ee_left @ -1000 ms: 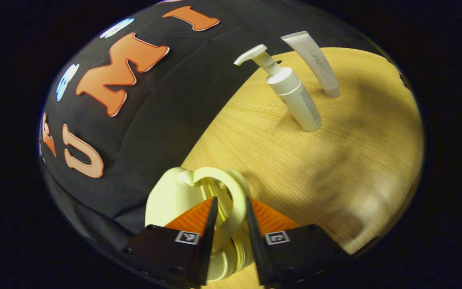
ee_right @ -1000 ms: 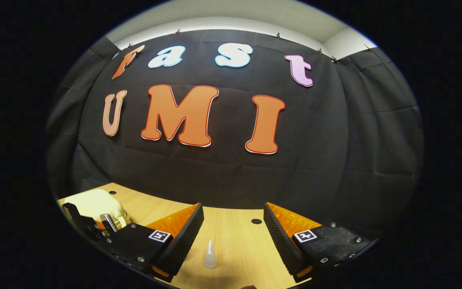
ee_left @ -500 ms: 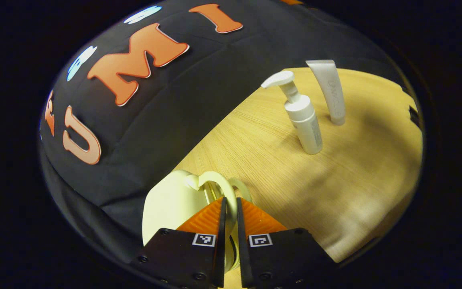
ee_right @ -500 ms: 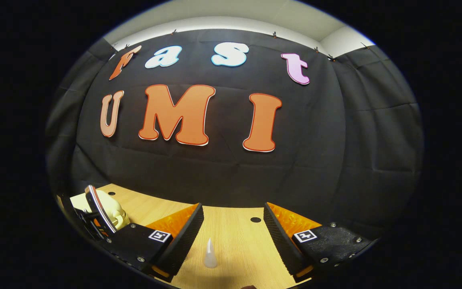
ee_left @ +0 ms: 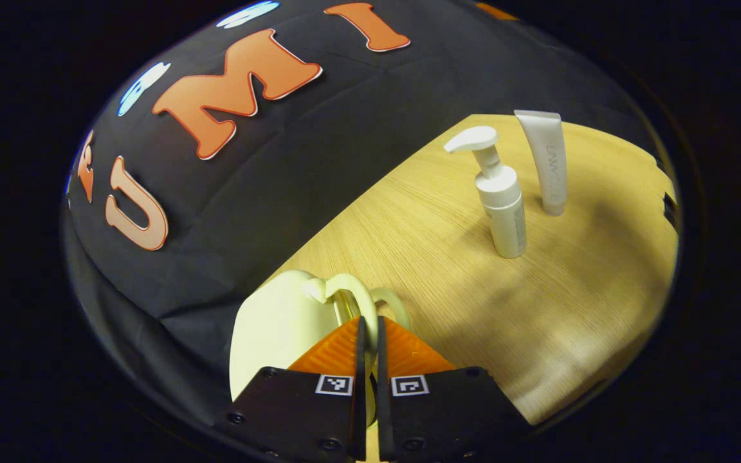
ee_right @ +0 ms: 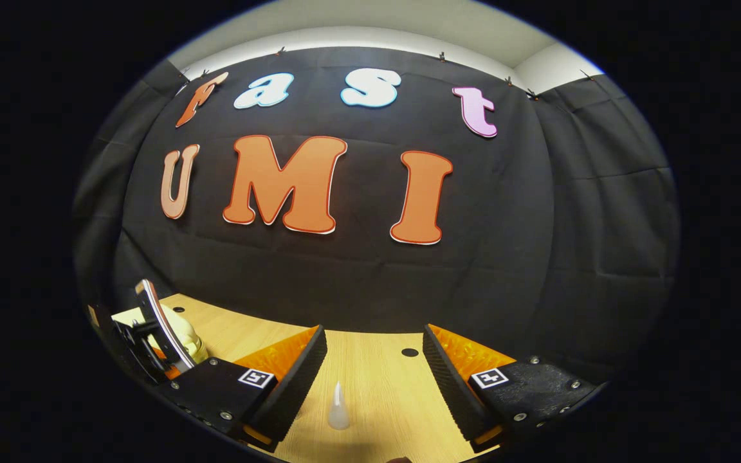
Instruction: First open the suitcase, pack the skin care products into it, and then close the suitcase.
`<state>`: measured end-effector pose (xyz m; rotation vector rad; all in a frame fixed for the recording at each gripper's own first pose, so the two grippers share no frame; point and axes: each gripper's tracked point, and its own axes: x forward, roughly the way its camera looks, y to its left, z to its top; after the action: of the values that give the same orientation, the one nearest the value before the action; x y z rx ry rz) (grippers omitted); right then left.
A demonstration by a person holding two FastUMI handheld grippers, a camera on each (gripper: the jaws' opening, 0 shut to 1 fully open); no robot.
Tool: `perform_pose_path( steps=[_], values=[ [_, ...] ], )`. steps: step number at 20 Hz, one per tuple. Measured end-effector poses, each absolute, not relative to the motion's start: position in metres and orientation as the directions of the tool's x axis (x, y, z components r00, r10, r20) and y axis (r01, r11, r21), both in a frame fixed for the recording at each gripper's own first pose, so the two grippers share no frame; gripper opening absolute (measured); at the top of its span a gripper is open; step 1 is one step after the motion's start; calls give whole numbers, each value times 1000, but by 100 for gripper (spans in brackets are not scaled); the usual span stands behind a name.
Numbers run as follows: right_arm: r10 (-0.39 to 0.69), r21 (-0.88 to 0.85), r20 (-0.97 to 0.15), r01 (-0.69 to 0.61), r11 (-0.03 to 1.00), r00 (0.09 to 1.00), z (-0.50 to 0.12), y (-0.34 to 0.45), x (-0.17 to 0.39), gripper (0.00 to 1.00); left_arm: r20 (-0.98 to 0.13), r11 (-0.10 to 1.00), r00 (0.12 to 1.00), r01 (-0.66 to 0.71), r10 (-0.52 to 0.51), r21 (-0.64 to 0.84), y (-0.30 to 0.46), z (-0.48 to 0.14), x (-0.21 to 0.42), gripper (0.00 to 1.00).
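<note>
Left hand-held gripper (ee_left: 368,328) clamped on the suitcase (ee_left: 274,328) handle, directly ahead. Right hand-held gripper (ee_right: 370,360) apart above the desk (ee_right: 377,399). Risk: thin handle slips out, lid drops.

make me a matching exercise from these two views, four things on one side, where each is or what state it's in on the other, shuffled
Things:
1. pump bottle
2. squeeze tube
3. left gripper
4. right gripper

Places or states:
A. open above the wooden table, a small clear cone-shaped cap standing between its fingers
B. standing upright on its cap, the farther of the two white containers
C. closed on the handle of the cream suitcase
D. standing upright, white, dispenser head on top

Pairs: 1-D, 2-B, 3-C, 4-A
</note>
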<state>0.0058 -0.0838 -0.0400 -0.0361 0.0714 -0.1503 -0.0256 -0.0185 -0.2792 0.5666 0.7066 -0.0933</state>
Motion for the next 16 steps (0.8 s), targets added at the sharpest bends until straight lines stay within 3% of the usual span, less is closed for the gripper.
perform_pose_path(
  steps=[7, 16],
  values=[
    [-143, -38, -73, 141, 989, 987, -39, -74, 14, 95, -570, 918, 817, 155, 90, 366, -15, -233, -32, 7],
    [-91, -56, -57, 88, 995, 994, -28, -38, 29, 95, -472, 959, 867, -24, 159, 281, 19, -193, -26, 7]
  ],
)
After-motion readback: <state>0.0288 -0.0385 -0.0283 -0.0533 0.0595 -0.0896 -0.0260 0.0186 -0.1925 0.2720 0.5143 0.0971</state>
